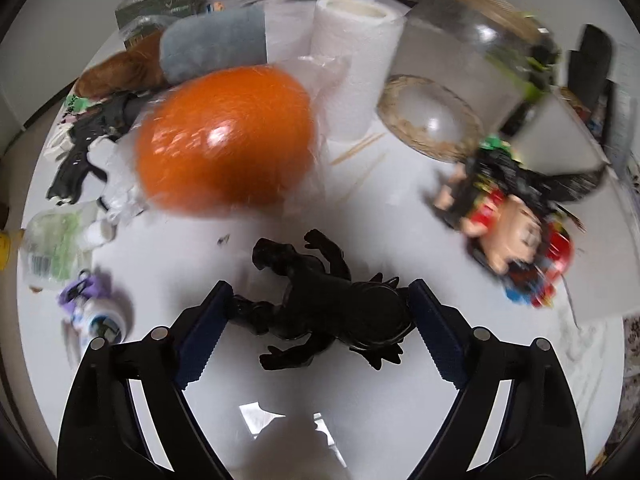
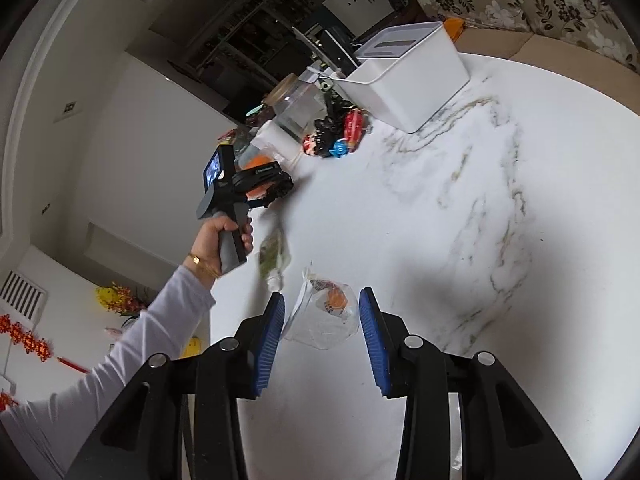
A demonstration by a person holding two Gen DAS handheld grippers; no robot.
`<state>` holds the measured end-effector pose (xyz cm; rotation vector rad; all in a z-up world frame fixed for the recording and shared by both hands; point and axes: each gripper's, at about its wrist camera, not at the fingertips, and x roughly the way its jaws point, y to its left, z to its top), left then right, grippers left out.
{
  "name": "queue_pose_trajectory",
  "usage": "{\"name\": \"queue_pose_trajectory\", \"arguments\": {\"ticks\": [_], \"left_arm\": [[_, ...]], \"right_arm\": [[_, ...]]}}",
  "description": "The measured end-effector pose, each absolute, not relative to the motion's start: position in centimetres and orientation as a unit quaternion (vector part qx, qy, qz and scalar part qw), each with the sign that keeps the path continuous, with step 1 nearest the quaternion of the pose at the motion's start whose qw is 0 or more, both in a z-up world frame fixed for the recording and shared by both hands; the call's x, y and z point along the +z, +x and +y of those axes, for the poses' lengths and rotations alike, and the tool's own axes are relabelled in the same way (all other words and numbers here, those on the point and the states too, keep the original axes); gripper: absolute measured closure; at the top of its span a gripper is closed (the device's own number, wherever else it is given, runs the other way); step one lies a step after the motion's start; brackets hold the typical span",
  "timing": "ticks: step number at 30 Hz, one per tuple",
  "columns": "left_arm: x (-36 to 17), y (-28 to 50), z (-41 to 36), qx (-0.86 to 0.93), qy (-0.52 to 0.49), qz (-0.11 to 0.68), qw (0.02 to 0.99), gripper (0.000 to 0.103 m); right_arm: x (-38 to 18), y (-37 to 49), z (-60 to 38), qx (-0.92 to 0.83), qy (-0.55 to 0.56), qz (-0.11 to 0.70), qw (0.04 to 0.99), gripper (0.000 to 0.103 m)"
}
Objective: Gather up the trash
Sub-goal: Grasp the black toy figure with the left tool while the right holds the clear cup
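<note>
In the left wrist view my left gripper [image 1: 320, 308] stands around a black toy dragon [image 1: 320, 304] that lies on the white table; both pads touch its sides. In the right wrist view my right gripper [image 2: 322, 320] is open, with a clear plastic wrapper [image 2: 326, 316] holding something orange between its fingers, untouched. The white bin [image 2: 404, 76] stands at the far side of the marble table. My left gripper also shows in the right wrist view [image 2: 280, 188], held in a hand near the orange ball.
An orange ball in plastic [image 1: 224, 140], a paper towel roll [image 1: 356, 64], a glass jar [image 1: 480, 40], a doll [image 1: 516, 236], a grey plush [image 1: 212, 44], a green-labelled bottle [image 1: 52, 248] and toothpicks [image 1: 360, 152] crowd the table. A crumpled bottle [image 2: 272, 256] lies left of my right gripper.
</note>
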<state>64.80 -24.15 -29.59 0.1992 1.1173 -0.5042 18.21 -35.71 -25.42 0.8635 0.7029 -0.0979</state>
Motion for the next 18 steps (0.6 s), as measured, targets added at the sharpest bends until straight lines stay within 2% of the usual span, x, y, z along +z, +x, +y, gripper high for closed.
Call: {"name": "queue_pose_trajectory", "arguments": {"ticks": [6,11,14,16,18], "left_arm": [[-24.0,55.9,-19.2,-0.302,0.085,0.481,0.819,0.017],[-20.0,42.7,-12.8,-0.345,0.083,0.451,0.819,0.017],[-18.9,34.2,-9.5,-0.347,0.092,0.441,0.822,0.017],[-18.4,28.3,-7.8,-0.341,0.092,0.449,0.821,0.017],[-18.5,23.6,-6.7,-0.330,0.076,0.457,0.822,0.018]], "right_arm": [[-24.4,18.0,-34.5,-0.017,0.393,0.338,0.855,0.064],[-23.6,15.5,-33.8,0.017,0.382,0.354,0.853,0.065],[-23.2,12.6,-33.5,0.047,0.375,0.364,0.851,0.068],[-23.4,10.5,-33.3,0.073,0.365,0.376,0.849,0.079],[-23.9,8.4,-33.4,0.093,0.358,0.387,0.845,0.079]]}}
